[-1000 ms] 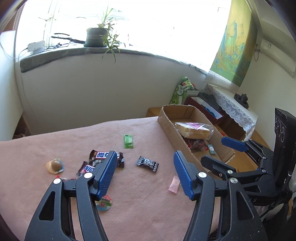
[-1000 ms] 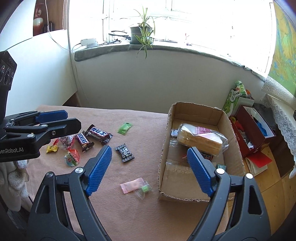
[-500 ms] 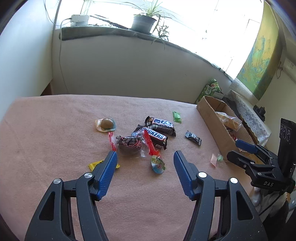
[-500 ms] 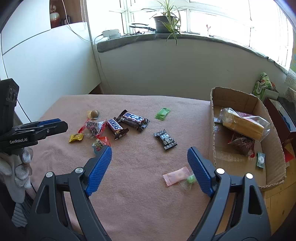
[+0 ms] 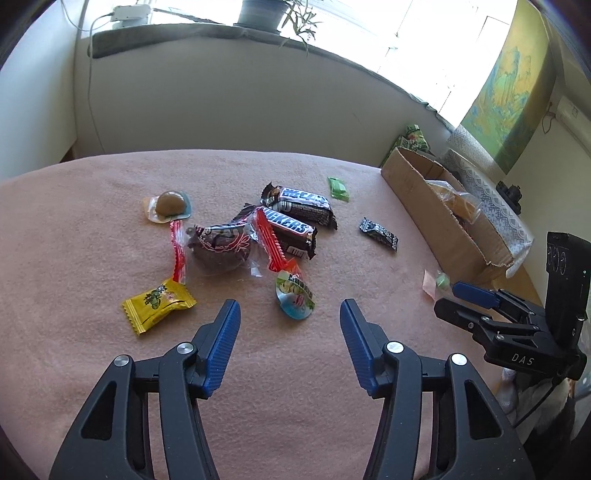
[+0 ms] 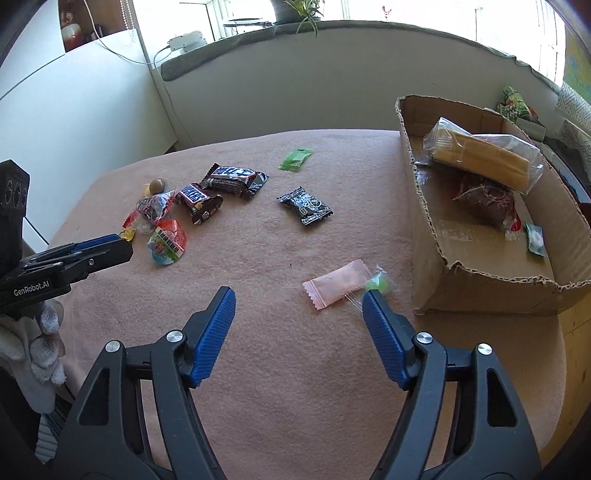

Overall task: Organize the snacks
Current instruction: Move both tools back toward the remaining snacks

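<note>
Loose snacks lie on the pink-covered table (image 5: 110, 258): a Snickers bar (image 5: 291, 229), a blue-labelled bar (image 5: 299, 203), a dark wrapped cake (image 5: 221, 245), a yellow candy (image 5: 159, 304) and a round jelly cup (image 5: 294, 301). My left gripper (image 5: 289, 308) hovers just short of the jelly cup. Its jaws are closing, with nothing pressed between them. A pink packet (image 6: 338, 282) and a green candy (image 6: 378, 285) lie just ahead of my right gripper (image 6: 298, 295). Its jaws are also closing on nothing. The cardboard box (image 6: 424, 221) holds bagged bread (image 6: 480, 158) and a few snacks.
A green packet (image 6: 295, 159) and a black packet (image 6: 304, 205) lie mid-table. A gloved hand (image 6: 40, 354) holds the left gripper at the table's left edge. Behind are a white wall and a window ledge with a plant (image 5: 258, 14). A lace-covered cabinet (image 5: 491, 206) stands beyond the box.
Both views swung away from the box toward the table and sank closer to it. The left one now faces the snack pile. Both pairs of jaws have narrowed a little.
</note>
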{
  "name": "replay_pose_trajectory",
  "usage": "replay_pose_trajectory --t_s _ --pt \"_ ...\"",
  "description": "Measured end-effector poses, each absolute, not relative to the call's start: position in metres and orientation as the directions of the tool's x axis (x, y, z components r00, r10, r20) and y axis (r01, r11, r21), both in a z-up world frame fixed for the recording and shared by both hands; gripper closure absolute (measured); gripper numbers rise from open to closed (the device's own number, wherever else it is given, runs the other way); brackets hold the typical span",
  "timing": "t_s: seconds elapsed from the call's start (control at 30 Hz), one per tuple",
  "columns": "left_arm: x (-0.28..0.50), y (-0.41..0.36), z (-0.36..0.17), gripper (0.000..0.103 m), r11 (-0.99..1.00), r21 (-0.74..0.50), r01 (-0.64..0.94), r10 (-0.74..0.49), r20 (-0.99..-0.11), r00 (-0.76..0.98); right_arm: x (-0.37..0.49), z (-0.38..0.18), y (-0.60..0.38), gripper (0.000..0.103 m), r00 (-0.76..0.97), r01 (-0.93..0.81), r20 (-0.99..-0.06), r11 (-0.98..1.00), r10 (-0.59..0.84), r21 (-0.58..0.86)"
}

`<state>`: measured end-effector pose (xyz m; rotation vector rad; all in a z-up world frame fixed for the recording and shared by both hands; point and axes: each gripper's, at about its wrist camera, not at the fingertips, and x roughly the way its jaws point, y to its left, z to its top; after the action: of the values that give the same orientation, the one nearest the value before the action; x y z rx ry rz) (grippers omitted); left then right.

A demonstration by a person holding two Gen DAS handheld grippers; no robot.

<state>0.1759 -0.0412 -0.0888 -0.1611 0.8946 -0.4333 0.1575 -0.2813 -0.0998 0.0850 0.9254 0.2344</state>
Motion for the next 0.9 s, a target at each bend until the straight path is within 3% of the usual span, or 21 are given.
replay_pose_trajectory --t_s 0.17,0.43,0.9 --pt "0.181 -0.039 -0.093 0.050 0.896 -0.326 0.302 -0.442 -0.725 0.529 0.165 -0.107 -0.283 0.042 0.547 -0.148 -0.781 0.954 0.300 0.262" --pt "0.187 -0.040 -0.098 0.052 0.886 -0.344 0.311 -0.461 -0.726 0.510 0.177 -0.113 -0.282 0.042 0.547 -0.104 -0.791 0.960 0.273 0.259" --pt "0.199 -0.053 -0.107 0.053 0.894 -0.316 0.317 -0.440 -0.751 0.492 0.248 -0.105 -0.242 0.042 0.581 -0.139 -0.807 0.990 0.101 0.025"
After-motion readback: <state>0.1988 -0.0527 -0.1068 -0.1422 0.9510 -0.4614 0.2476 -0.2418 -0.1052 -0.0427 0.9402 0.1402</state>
